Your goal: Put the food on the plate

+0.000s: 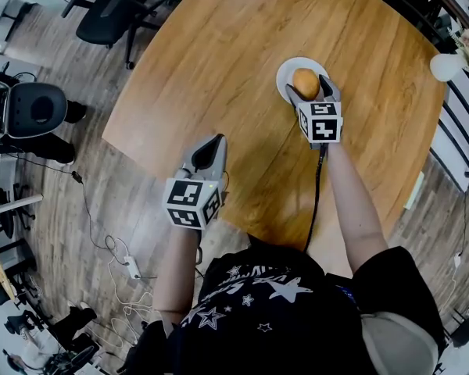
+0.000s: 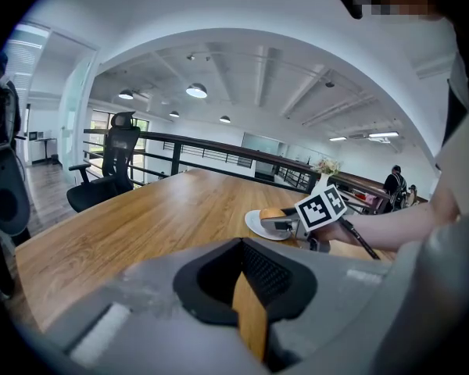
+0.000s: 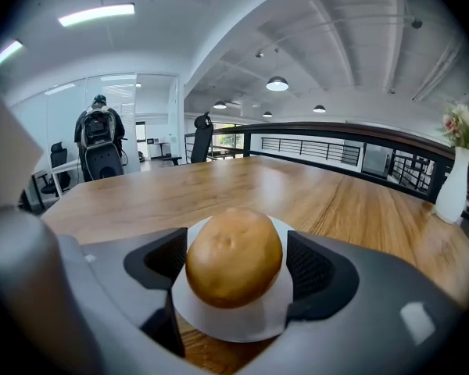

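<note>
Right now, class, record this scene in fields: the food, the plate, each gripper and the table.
food: one round brown bun, resting on the plate
plate: small, white, on the wooden table
right gripper: open, jaws either side of the bun, slight gap on one side
left gripper: shut, empty, above the table's near part
task state: bun on the plate

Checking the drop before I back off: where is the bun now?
The bun sits on the white plate on the right side of the wooden table in the head view, between the right gripper's open jaws.
</note>
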Action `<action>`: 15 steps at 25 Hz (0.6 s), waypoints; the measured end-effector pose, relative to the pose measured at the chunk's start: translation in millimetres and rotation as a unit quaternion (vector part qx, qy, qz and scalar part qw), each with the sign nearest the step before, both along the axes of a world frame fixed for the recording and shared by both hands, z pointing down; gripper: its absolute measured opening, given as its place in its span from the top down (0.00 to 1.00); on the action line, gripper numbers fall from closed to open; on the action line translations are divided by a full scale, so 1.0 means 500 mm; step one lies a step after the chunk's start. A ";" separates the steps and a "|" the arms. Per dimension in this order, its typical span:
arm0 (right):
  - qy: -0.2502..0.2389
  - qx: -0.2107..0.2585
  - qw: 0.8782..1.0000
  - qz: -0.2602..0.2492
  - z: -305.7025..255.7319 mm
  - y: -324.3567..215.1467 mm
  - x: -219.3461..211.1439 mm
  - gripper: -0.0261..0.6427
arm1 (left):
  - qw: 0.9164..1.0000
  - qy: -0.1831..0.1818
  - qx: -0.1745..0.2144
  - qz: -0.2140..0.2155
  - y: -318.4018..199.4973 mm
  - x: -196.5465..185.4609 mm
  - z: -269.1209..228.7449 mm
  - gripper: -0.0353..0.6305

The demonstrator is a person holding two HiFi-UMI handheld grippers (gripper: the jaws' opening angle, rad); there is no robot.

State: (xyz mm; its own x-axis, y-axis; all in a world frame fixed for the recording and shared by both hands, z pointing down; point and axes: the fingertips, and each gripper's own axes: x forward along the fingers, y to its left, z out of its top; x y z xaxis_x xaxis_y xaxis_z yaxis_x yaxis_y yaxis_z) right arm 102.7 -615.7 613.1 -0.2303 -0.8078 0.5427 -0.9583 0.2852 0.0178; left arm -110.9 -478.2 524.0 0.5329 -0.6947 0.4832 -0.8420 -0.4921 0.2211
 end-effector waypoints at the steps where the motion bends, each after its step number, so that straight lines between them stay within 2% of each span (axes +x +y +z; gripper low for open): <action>1: -0.002 0.000 1.000 0.001 -0.001 0.001 -0.001 0.35 | 1.000 0.001 0.000 -0.001 0.002 -0.001 -0.001 0.94; 6: -0.008 -0.006 1.000 0.007 -0.006 0.009 0.002 0.29 | 1.000 0.003 0.002 -0.001 0.011 -0.003 -0.001 0.94; 15: -0.034 -0.008 0.999 0.040 -0.053 0.043 0.028 0.28 | 1.000 0.013 0.017 -0.002 0.044 -0.008 -0.028 0.94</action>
